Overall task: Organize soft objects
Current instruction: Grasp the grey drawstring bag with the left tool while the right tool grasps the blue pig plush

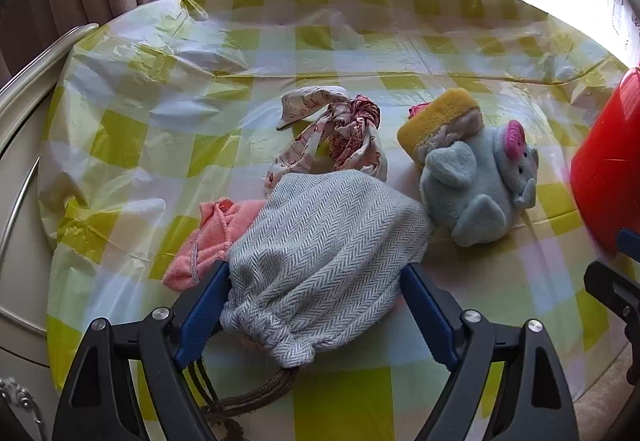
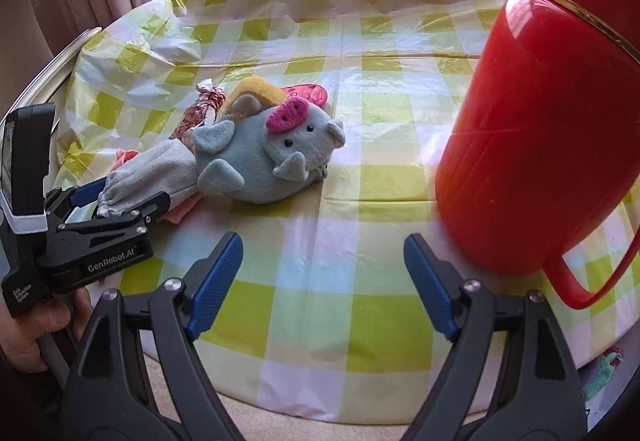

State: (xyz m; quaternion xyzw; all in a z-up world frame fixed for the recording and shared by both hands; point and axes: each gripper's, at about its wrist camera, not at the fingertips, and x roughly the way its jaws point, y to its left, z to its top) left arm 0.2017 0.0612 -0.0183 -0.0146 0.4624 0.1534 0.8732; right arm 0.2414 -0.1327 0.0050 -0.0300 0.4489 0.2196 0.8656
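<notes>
Left gripper [image 1: 316, 277]: one, jaws wide, set to either side of the grey herringbone drawstring pouch [image 1: 320, 253]. The blue pads flank the pouch just above its gathered neck; whether they press the cloth cannot be told. Placement reads as an approach for a pinch near the cinched end, where the fabric bunches and gives purchase.

Right gripper [image 2: 323, 273]: one, jaws wide, holding nothing, hovering over bare checked cloth between the soft pile and the red bucket [image 2: 536, 137]. Probably held ready beside the container.

Grey herringbone drawstring pouch: one, lying flat on the tabletop [image 1: 360, 381], neck toward the left gripper, brown cord [image 1: 256, 393] trailing off its mouth.

Pink knitted item [image 1: 212, 237]: one, partly tucked under the pouch's left edge.

Patterned scarf [image 1: 340, 133]: one, knotted and crumpled, just beyond the pouch, touching its far edge.

Blue plush elephant [image 1: 476, 185]: one, with a pink ear patch, lying to the right of the pouch.

Yellow sponge [image 1: 436, 117]: one, propped behind the elephant and touching it.

Pink plastic piece [image 2: 308, 93]: one, peeking out behind the sponge; kind unclear.

Red bucket: one, with handle, standing well apart from the pile at the right. Likely the destination for the soft things; interior not visible.

Yellow-and-white checked plastic cover: one, creased, spread over the round tabletop.
</notes>
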